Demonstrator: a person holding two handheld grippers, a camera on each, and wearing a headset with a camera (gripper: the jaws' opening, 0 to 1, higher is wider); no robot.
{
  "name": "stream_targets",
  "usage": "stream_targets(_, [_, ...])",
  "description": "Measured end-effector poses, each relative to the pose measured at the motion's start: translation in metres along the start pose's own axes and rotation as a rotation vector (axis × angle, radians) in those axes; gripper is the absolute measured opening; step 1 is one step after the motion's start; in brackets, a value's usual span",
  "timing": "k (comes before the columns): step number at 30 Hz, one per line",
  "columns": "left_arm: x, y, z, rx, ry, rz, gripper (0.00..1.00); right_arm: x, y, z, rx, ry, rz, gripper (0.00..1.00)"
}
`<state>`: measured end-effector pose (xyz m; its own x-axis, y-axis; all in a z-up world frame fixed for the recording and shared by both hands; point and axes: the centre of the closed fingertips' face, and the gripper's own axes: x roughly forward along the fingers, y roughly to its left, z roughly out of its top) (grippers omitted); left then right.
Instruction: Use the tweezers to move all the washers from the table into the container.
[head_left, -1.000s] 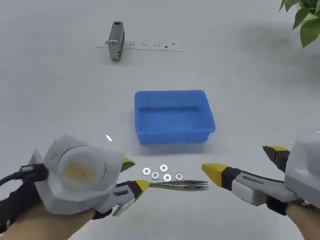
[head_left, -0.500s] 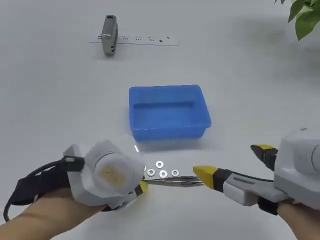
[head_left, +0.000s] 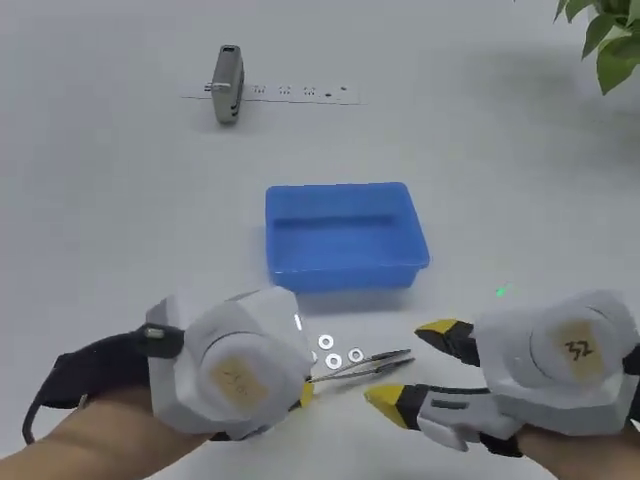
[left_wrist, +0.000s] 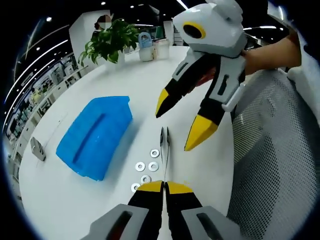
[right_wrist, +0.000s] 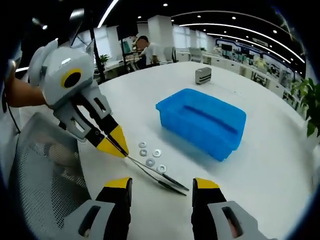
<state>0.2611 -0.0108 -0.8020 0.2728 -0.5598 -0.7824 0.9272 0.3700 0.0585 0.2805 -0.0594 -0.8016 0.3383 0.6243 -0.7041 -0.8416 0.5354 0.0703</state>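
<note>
Lately closed the left gripper on the handle end of the tweezers; a second back had those jaws apart, tweezers lying by the lower one. Now holding them pointed out along the jaws, toward the right gripper. Rolled that one over since then and brought it nearer: jaws spread wide, straddling the tweezer tips without touching. Cannot tell whether the tips clear of the table or resting on it. Counted five washers loose on the table just beside the tweezer shaft, between grippers and container; none picked up. Saw nothing inside the blue container, standing a little beyond the washers. Judging the tool secured at one end only, so probably setting up a squeeze or a hand-over with the right before any washer goes in. Reckon the task barely begun: all five yet to move.
</note>
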Motion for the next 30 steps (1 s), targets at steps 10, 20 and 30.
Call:
stream_targets(10, [-0.044, -0.003, 0.035, -0.019, -0.091, 0.024, 0.0, 0.012, 0.018, 0.008, -0.047, -0.004, 0.072, 0.26])
stream_targets(20, [-0.062, 0.002, 0.055, 0.034, -0.144, 0.028, 0.0, 0.021, 0.033, 0.032, -0.122, -0.041, 0.106, 0.1])
stream_targets(30, [-0.076, 0.021, 0.058, 0.05, -0.131, 0.077, 0.0, 0.034, 0.038, 0.062, -0.048, -0.118, 0.176, 0.08])
